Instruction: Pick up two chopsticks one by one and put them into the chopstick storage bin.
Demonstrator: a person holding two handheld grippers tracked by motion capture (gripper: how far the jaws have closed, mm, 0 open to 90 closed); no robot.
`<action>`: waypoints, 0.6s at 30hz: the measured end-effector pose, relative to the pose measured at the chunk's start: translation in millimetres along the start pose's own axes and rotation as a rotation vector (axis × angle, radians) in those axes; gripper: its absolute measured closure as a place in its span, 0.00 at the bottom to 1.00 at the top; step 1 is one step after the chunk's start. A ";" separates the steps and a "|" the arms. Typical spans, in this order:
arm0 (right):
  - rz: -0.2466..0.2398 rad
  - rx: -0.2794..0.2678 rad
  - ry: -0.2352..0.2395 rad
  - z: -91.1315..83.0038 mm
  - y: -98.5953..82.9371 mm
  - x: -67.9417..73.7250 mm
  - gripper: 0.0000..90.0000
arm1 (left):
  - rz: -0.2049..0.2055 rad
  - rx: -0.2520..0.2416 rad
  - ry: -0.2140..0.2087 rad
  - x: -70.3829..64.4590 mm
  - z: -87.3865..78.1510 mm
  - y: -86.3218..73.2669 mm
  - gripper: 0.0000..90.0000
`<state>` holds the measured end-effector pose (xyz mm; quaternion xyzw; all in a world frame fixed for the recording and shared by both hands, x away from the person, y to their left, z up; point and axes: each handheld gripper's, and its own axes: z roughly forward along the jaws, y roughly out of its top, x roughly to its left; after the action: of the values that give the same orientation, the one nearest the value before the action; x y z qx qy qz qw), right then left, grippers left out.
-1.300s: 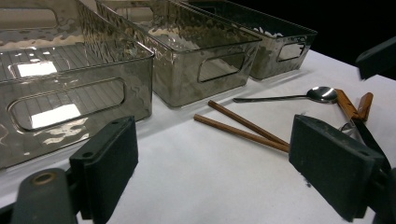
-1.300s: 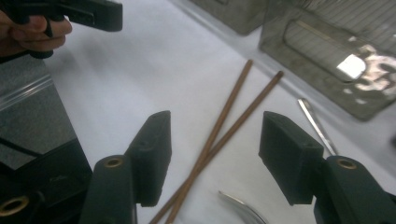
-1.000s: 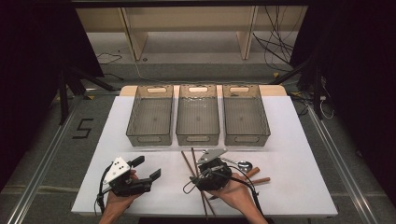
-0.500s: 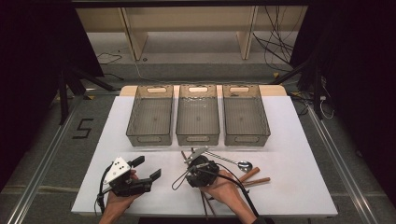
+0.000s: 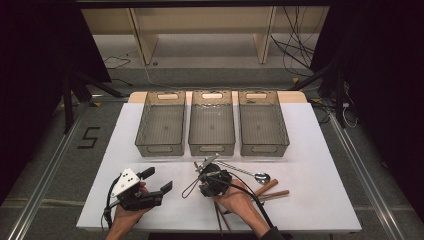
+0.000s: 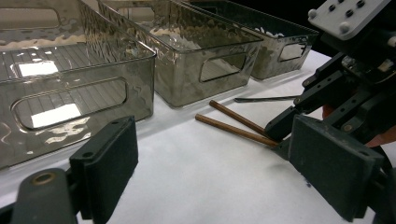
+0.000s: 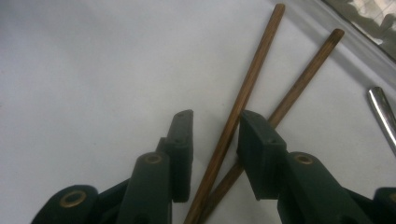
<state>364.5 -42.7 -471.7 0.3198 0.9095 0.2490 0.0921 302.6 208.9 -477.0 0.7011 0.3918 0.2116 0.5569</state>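
right tongs straddling one of two chopsticks

my left tongs (image 5: 157, 181) sit at the near left of the white table (image 5: 320, 150), jaws spread wide with nothing between them; in the left gripper view their pads frame bare table. my right tongs (image 7: 215, 140) are low over the near middle, jaws partly open, not yet closed on anything.

going left to right along the far side i see three empty clear bins side by side: left bin (image 5: 161, 124), middle bin (image 5: 212, 123), right bin (image 5: 262, 123). none of them blocks the tongs; the middle bin's front wall stands just beyond the chopstick tips. right of the right tongs lie a metal spoon (image 5: 250, 173) and two more brown sticks (image 5: 270, 191), near but apart from the jaws.

the two brown chopsticks (image 7: 243, 100) lie crossed on the table. in the right gripper view one runs up through the gap between the jaws, while the other passes under the right-hand jaw and angles away toward the spoon handle.
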 end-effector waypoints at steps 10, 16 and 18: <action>0.004 0.026 -0.010 5.0 0.8 4.5 0.78 | 0.006 0.002 -0.001 0.5 -0.6 0.2 0.17; 0.008 0.035 -0.019 4.3 0.4 8.1 0.85 | 0.002 0.002 -0.002 -0.2 -0.1 0.1 0.17; 0.018 0.039 -0.027 4.1 0.6 9.6 0.86 | 0.006 0.004 -0.003 -0.3 -0.1 0.0 0.17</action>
<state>358.7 -34.7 -475.1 0.3329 0.9100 0.2276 0.0961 302.3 208.7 -476.9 0.7037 0.3893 0.2113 0.5556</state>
